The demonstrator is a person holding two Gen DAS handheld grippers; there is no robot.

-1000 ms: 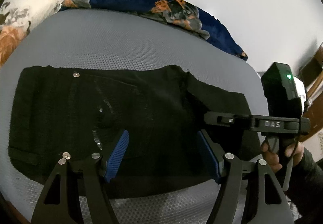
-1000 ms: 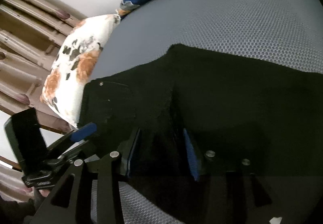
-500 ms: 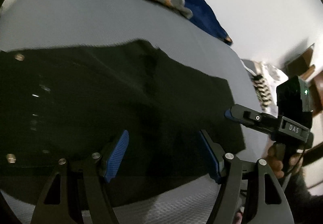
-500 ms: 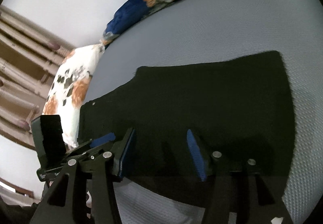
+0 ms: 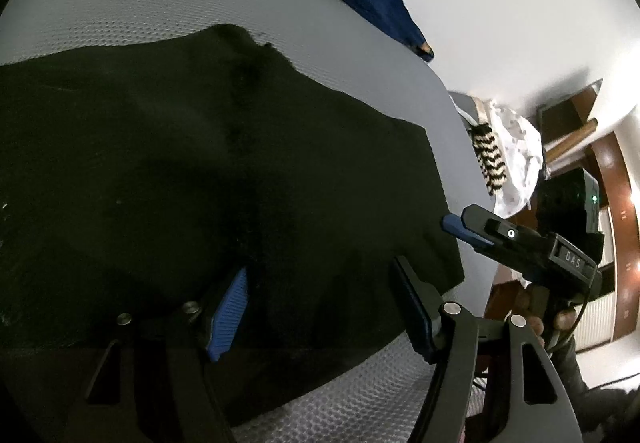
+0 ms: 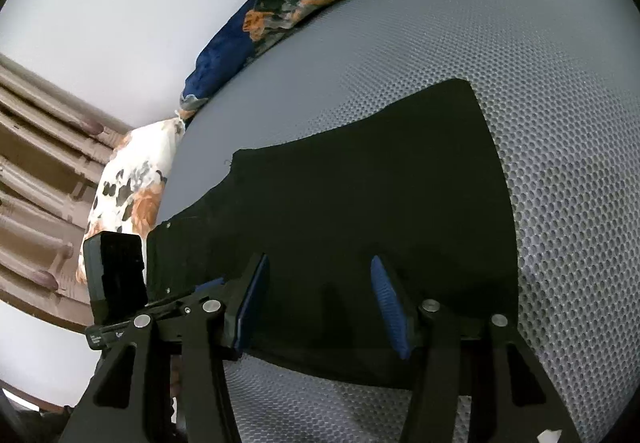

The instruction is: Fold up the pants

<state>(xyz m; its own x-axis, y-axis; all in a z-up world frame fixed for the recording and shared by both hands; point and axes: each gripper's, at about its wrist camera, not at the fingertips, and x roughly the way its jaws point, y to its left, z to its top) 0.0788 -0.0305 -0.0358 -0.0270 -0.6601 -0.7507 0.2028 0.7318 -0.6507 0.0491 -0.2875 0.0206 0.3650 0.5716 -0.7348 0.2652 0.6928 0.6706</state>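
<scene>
The black pants (image 6: pixel 360 211) lie flat on the grey bed (image 6: pixel 560 123), and both the left gripper (image 5: pixel 324 307) and the right gripper (image 6: pixel 316 303), fingers spread, should probably pinch the near edge evenly before folding it far.

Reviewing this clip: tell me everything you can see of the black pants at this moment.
The black pants lie flat on the grey mesh-textured mattress, apparently already folded into a broad, roughly rectangular shape with a stepped far edge. The fabric looks dark, matte and fairly thick; small metal rivets show near the left end. One straight end faces right. The left gripper and right gripper, both open, hover over the near edge; contact cannot be told.
</scene>
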